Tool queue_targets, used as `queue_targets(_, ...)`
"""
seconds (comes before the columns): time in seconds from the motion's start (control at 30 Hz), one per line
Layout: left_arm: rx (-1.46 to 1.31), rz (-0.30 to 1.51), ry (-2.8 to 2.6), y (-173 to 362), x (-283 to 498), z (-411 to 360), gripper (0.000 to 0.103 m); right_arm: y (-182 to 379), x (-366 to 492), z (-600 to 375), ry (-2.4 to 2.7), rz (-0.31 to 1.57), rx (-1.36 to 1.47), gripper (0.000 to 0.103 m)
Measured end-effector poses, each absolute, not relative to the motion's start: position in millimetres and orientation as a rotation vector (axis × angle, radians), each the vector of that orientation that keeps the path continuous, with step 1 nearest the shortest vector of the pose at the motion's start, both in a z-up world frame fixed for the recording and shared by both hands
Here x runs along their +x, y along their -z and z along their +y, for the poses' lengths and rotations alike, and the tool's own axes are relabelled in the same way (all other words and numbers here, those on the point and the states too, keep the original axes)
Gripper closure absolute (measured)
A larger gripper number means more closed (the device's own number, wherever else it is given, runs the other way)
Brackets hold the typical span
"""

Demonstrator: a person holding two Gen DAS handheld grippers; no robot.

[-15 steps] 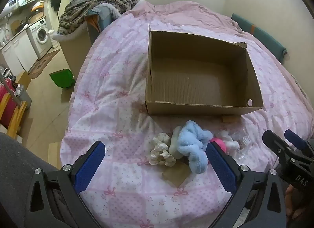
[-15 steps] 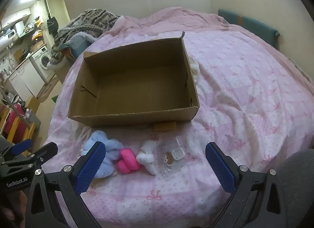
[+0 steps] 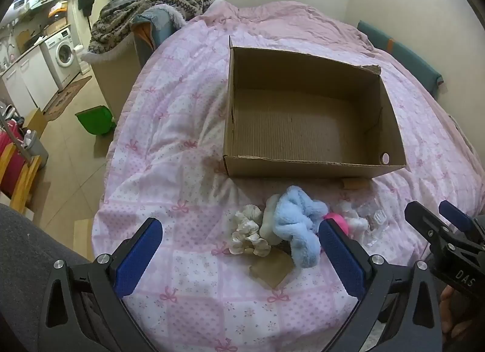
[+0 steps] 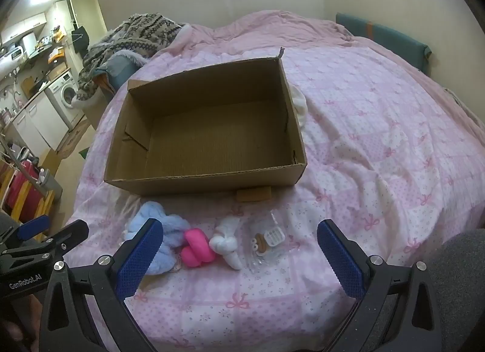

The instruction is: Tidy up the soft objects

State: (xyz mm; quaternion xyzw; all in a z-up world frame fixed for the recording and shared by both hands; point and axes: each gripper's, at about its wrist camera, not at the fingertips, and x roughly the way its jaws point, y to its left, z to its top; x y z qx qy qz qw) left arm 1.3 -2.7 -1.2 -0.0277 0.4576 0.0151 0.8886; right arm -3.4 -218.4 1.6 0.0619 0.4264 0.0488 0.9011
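An empty cardboard box (image 3: 391, 127) (image 4: 200, 182) sits on the pink bed. In front of it lie soft things: a cream scrunchie (image 3: 247, 230), a fluffy light-blue piece (image 3: 298, 218) (image 4: 172, 230), a pink scrunchie (image 4: 197, 247) (image 3: 333, 218), a white knotted piece (image 4: 227, 243) and a clear packet (image 4: 268, 238) of small items. My left gripper (image 3: 241, 253) is open and empty, above the bed just short of the cream scrunchie. My right gripper (image 4: 241, 253) is open and empty, just short of the pink and white pieces.
A brown cardboard scrap (image 3: 269, 267) lies under the blue piece. A white cloth (image 4: 300, 106) lies beside the box's right wall. A patterned blanket pile (image 3: 151, 3) lies at the bed's far left. The floor with a green bin (image 3: 95, 118) is to the left.
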Motion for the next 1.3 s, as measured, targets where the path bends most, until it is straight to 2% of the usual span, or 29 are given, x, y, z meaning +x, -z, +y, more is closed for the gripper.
queue_targets(1.3,-0.059,0.954,-0.030,1.7,-2.9,-1.8,0.000,-0.3,-3.0,-218.0,-0.103,0.884,0.127,0.000)
